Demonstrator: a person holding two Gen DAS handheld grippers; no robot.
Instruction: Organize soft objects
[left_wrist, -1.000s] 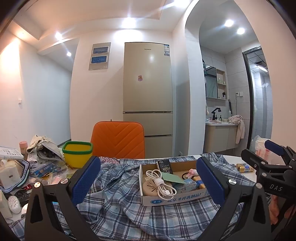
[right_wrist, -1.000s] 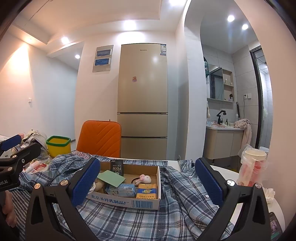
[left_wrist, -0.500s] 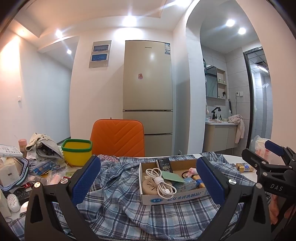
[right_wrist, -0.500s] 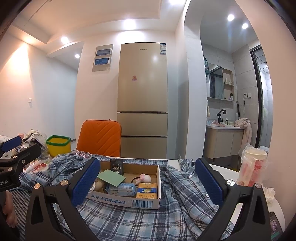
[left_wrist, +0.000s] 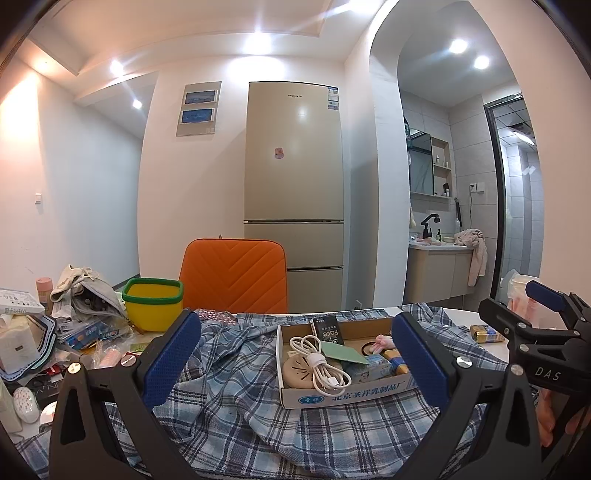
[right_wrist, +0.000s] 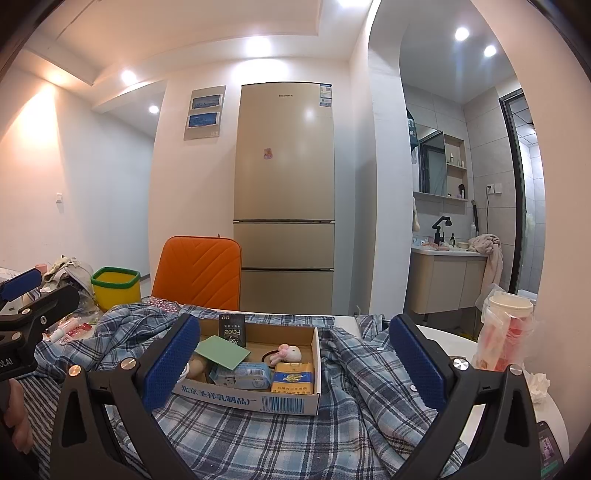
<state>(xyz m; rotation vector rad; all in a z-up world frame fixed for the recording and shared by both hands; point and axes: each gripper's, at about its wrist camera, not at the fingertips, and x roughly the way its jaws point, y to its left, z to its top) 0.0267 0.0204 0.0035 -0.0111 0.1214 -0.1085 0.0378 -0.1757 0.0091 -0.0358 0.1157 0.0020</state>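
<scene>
**Item: rumpled shirt under loaded box — pre-grasp**

Blue-and-white plaid cotton shirt: spread in folds over the table, running from 7 to 5 o'clock in both wrist views. Open cardboard box with blue printed lettering: sits on top of the shirt, centre, 6 o'clock of the beige refrigerator. Holds a coiled white charging cable, a yellow packet and a small pink plush toy.

Handling note: you likely need the box off the cloth first; lift it level, or its contents will spill. Then pinch the shirt at a raised fold, not flat fabric.

Left gripper: jaws spread wide, holding nothing, hovering clear of the shirt. Right gripper: likewise wide apart and empty, box framed between its blue pads.
</scene>
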